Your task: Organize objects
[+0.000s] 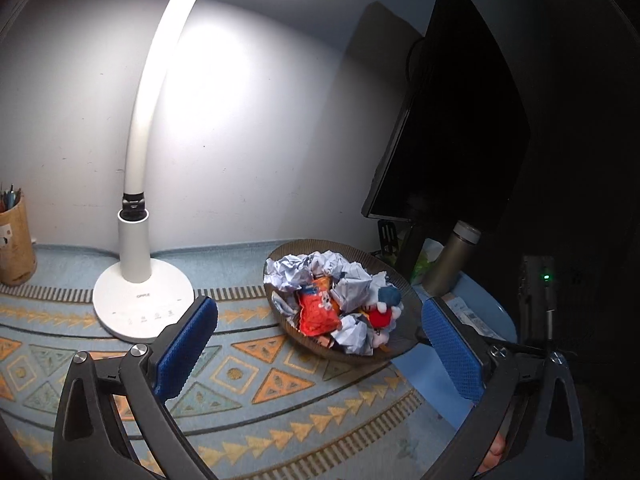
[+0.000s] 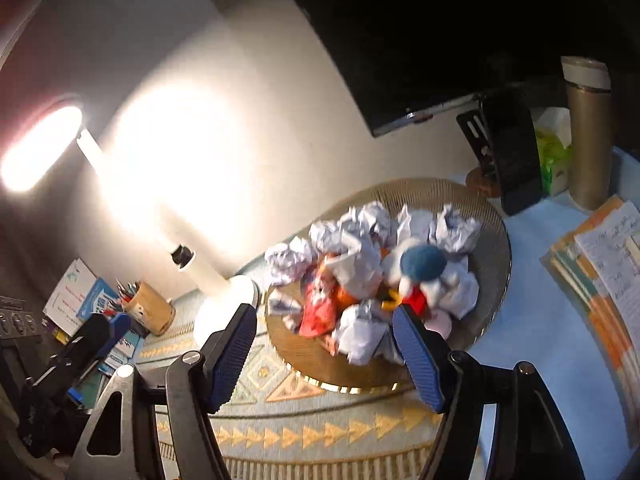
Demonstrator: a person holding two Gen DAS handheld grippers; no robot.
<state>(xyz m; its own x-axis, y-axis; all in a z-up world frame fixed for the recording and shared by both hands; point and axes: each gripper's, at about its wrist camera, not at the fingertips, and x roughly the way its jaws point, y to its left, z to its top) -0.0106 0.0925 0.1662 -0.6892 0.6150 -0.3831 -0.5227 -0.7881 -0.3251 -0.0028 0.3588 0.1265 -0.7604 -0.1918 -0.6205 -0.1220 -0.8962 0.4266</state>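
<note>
So the desk's got this patterned mat (image 1: 248, 384) on it, pale blue woven stuff with orange triangles and arrow borders, and everything sits on that. The main thing is a shallow round basket (image 1: 400, 344), ribbed like wicker or slatted bamboo, parked near the mat's right edge, just in front of the dark monitor (image 1: 448, 120) at the back. It's heaped with crumpled paper balls (image 1: 352, 292), a crinkly orange snack wrapper (image 1: 318, 312) and a little plush toy (image 2: 420, 272) with a fuzzy blue cap and red body. My read: the basket is the catch-all and the loose junk is getting gathered into one spot.

Both grippers are empty. The left gripper (image 1: 320, 350) has its blue textured pads spread really wide, nothing between them, sitting back from the basket's near rim. The right gripper (image 2: 326, 354) is open too, a bit less wide, pointed down at the pile with the basket rim between its pads but not touching it that I can see.

White desk lamp (image 1: 140, 292) stands at the back left of the mat, smooth plastic, curved neck, lit. Tan pen cup (image 1: 14, 240) at the far left edge. Brushed metal flask (image 2: 588, 136) and a stack of papers (image 2: 600, 264) off the right side of the mat, on plain blue surface. Right view is a bit blurry.
</note>
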